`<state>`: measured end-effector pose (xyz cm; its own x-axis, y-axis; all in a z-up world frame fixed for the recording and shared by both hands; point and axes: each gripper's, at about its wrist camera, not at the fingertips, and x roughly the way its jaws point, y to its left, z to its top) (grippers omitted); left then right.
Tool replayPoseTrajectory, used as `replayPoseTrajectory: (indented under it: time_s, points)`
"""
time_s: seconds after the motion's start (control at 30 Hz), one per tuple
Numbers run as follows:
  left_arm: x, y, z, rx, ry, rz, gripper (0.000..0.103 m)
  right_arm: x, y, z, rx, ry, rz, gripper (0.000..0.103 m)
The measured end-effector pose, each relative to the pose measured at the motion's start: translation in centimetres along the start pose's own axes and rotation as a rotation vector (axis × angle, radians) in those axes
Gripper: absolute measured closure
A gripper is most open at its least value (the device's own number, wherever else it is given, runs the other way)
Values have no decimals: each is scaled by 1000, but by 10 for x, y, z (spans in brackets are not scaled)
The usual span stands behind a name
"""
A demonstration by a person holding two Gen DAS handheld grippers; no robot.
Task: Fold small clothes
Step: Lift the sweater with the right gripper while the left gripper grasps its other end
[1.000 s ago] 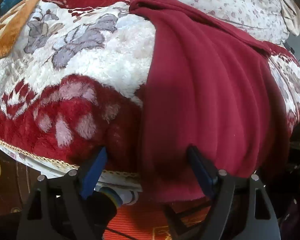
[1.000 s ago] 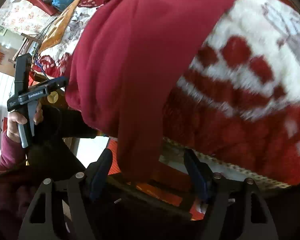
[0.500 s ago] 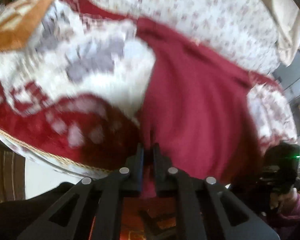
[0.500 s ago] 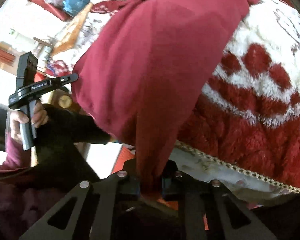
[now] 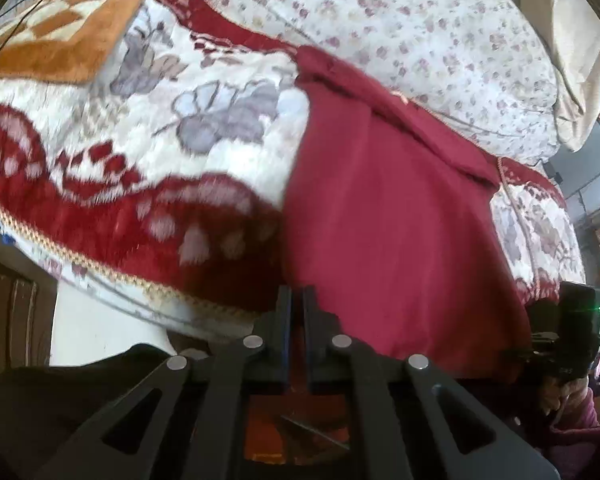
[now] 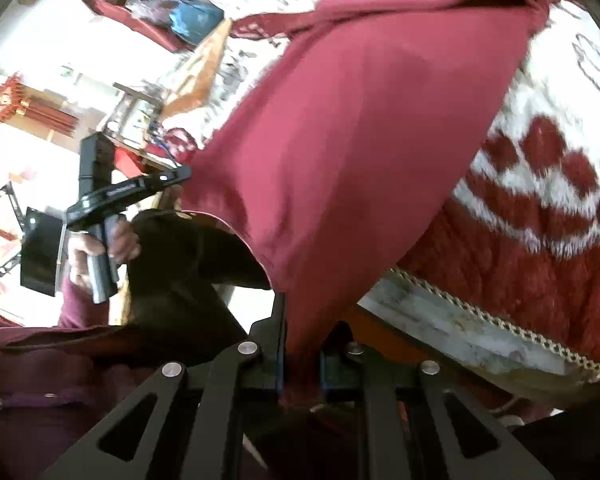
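A dark red garment lies on the bed and hangs over its near edge; it also fills the right wrist view. My left gripper is shut on the garment's lower left hem. My right gripper is shut on the garment's lower right corner, which bunches between the jaws. The left gripper shows from the side in the right wrist view, held in a hand. The right gripper's body shows at the far right of the left wrist view.
The bed carries a fluffy red and white floral blanket with a gold-trimmed edge. A floral sheet lies behind, an orange checked cushion at the far left. My dark trouser leg is below the bed edge.
Both grippers were open around the hanging hem a second ago. They have closed on it and lifted it, pulling the cloth taut.
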<state>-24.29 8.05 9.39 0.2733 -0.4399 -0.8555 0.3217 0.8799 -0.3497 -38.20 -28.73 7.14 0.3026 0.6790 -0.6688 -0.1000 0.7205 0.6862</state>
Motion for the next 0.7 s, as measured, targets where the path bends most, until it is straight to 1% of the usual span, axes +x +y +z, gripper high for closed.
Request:
replayPoseTrajectory:
  time_s: [0.07, 0.17, 0.3, 0.37, 0.4, 0.43, 0.47, 0.5, 0.6, 0.63, 0.7]
  points:
    - [0, -4, 8, 13, -9, 6, 98, -9, -2, 6, 9, -31, 33, 90]
    - [2, -5, 12, 18, -8, 22, 98, -19, -2, 7, 0, -54, 34, 90]
    - [13, -5, 10, 37, 43, 46, 98, -23, -6, 5, 2, -50, 38, 90]
    - [21, -3, 7, 36, 78, 50, 95, -22, -5, 5, 6, -42, 33, 90]
    - [28, -1, 6, 37, 99, 68, 83, -22, -7, 3, 11, -38, 32, 90]
    - [34, 1, 5, 36, 115, 91, 60, -23, -8, 2, 14, -36, 32, 90]
    - [38, 2, 3, 37, 121, 104, 49, -23, -8, 1, 18, -35, 31, 90]
    - [42, 3, 3, 41, 123, 115, 35, -23, -8, 0, 20, -34, 30, 90]
    - [46, 0, 4, 75, 110, 137, 33, -21, -5, 1, 25, -33, 24, 90]
    - [47, -2, 4, 86, 109, 139, 28, -21, -5, 1, 25, -32, 22, 90]
    - [54, -3, 5, 100, 125, 149, 27, -21, -4, 1, 24, -31, 20, 90]
